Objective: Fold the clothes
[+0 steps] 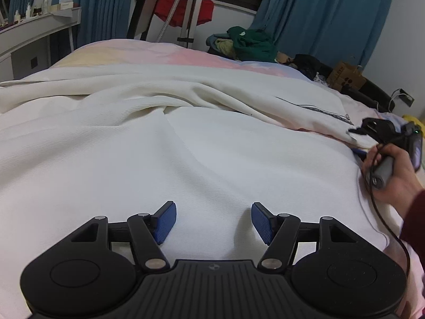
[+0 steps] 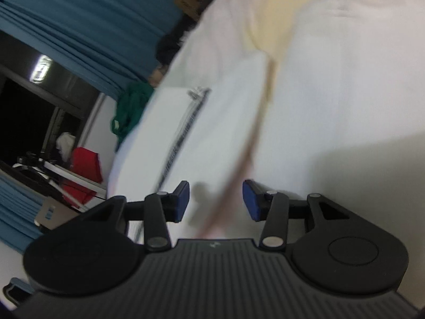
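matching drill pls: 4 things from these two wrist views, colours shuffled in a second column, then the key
Things:
1. long pleated window curtains
2. ribbed knit garment spread on the bed
3. crumpled cloth heap beyond the bed
4. ribbed pads on the left gripper fingers

Colours:
A. dark green
B. teal
C. cobalt blue
D. cream white

Pairs: 1-B, 2-D, 3-A, 4-C

The left gripper [image 1: 213, 219] and right gripper [image 2: 215, 200] both hold their 2 blue-padded fingers spread apart.
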A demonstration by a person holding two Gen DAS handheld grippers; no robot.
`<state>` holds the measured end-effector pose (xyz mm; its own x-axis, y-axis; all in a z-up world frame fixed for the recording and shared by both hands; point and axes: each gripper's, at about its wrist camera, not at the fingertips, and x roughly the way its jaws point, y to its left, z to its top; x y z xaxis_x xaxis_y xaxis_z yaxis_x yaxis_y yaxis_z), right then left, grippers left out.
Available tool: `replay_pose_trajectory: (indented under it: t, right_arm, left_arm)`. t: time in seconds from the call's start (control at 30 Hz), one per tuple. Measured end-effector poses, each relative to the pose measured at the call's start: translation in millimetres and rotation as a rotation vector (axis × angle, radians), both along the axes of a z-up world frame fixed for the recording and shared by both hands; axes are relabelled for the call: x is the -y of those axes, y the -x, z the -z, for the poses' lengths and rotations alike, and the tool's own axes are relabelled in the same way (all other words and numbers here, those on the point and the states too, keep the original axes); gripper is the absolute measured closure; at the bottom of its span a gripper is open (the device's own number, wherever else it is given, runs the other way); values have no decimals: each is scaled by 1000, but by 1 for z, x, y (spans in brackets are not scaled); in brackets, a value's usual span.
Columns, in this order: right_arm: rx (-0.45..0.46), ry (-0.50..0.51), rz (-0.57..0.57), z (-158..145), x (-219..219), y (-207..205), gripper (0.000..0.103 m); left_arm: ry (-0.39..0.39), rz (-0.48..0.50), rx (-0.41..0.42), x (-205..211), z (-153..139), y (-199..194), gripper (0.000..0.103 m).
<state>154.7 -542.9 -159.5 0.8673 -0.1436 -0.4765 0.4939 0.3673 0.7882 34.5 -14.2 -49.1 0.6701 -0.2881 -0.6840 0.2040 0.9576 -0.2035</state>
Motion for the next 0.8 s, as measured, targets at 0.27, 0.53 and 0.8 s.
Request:
replay_pose_trajectory:
  t: [0.27, 0.53, 0.8]
  right_arm:
    - [45, -26, 70, 1, 38, -18, 97]
    - [82, 101, 111, -34, 47, -5, 98]
    - [-55, 107, 124, -6, 74, 6, 97]
  left_arm:
    - [0, 23, -8, 7, 1, -2, 38]
    - [33, 69, -1, 14, -16, 13, 35]
    - [18, 91, -17, 20, -10, 11, 35]
